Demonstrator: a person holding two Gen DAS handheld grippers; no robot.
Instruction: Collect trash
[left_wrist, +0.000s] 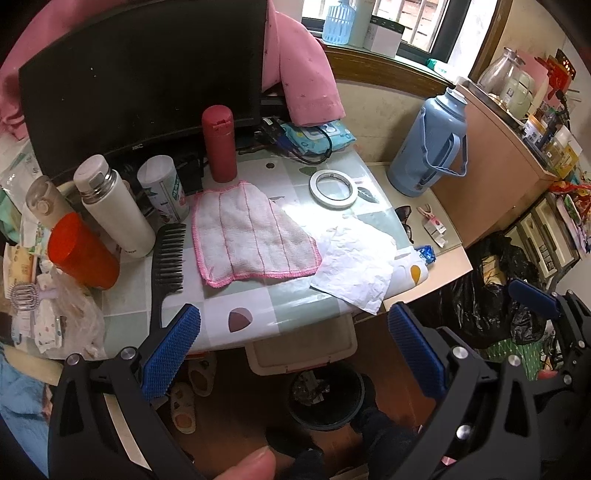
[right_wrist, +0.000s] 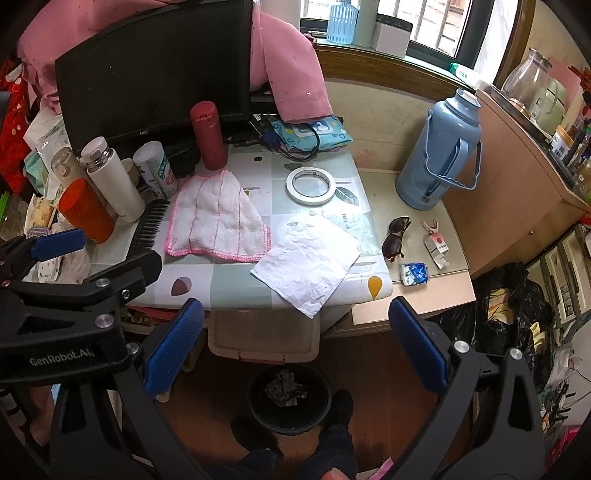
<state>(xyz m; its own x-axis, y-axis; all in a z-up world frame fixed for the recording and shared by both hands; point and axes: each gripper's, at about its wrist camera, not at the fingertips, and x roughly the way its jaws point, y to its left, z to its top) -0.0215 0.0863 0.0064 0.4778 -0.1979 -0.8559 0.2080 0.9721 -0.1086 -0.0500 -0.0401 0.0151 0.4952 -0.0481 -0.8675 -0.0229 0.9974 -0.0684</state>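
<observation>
A crumpled white paper sheet (left_wrist: 356, 264) (right_wrist: 308, 260) lies at the table's front edge, overhanging it. A small blue-and-white wrapper (right_wrist: 414, 274) (left_wrist: 426, 253) lies to its right, near a torn small carton (right_wrist: 436, 247). A black waste bin (right_wrist: 289, 400) (left_wrist: 327, 397) with dark scraps inside stands on the floor under the table. My left gripper (left_wrist: 295, 349) is open and empty, held in front of the table edge. My right gripper (right_wrist: 295, 345) is open and empty, above the bin. The left gripper also shows at the left of the right wrist view (right_wrist: 96, 251).
On the table (right_wrist: 221, 291) lie a pink-edged cloth (right_wrist: 214, 221), a tape roll (right_wrist: 310, 184), sunglasses (right_wrist: 395, 238), a black comb (right_wrist: 149, 225), bottles, an orange cup (right_wrist: 86, 210), a red flask (right_wrist: 207, 134) and a blue thermos (right_wrist: 439, 151). Black bags (right_wrist: 506, 310) sit at right.
</observation>
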